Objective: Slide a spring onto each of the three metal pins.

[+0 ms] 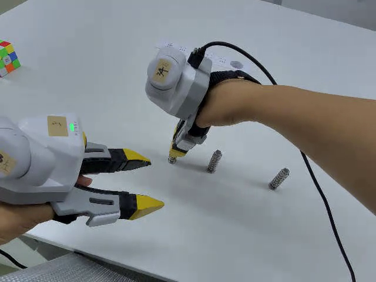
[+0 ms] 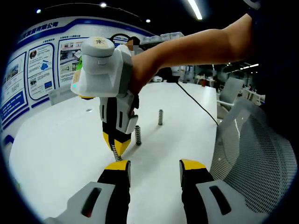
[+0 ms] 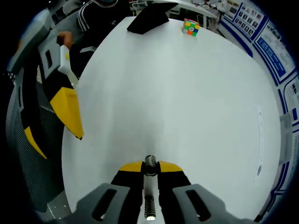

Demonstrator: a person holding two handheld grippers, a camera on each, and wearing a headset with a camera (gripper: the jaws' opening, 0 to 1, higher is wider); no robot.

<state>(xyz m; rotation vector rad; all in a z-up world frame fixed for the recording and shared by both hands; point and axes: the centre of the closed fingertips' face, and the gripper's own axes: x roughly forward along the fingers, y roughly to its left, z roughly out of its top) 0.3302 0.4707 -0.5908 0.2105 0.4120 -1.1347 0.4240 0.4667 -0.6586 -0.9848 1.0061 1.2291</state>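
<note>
**Right gripper clamped on a spring, left gripper open**

In the head view we see the right gripper (image 1: 174, 154) pointing down at the white table (image 1: 247, 235). Its jaws are closed on a spring (image 1: 171, 160) whose lower end meets the surface near the middle. Just beside it a second spring (image 1: 214, 161) stands on end. A third spring (image 1: 279, 178) stands further toward the right edge, apart from the second. We cannot tell whether pins sit inside them. The left gripper (image 1: 145, 181) hovers over the near edge, jaws apart and holding nothing. A colour cube (image 1: 7, 57) sits by the left edge, and a black cable (image 1: 320, 194) runs across the surface.

In the left gripper view our own yellow-tipped jaws stand open at the bottom. Beyond them the right gripper pinches the spring upright on the table, with the other two springs behind it. A mesh chair (image 2: 252, 154) stands at the right.

In the right gripper view the jaws are together around the spring, which runs up between them with its top coil showing at the tips. The left gripper shows beyond the table's edge, and the cube lies near the far edge
</note>
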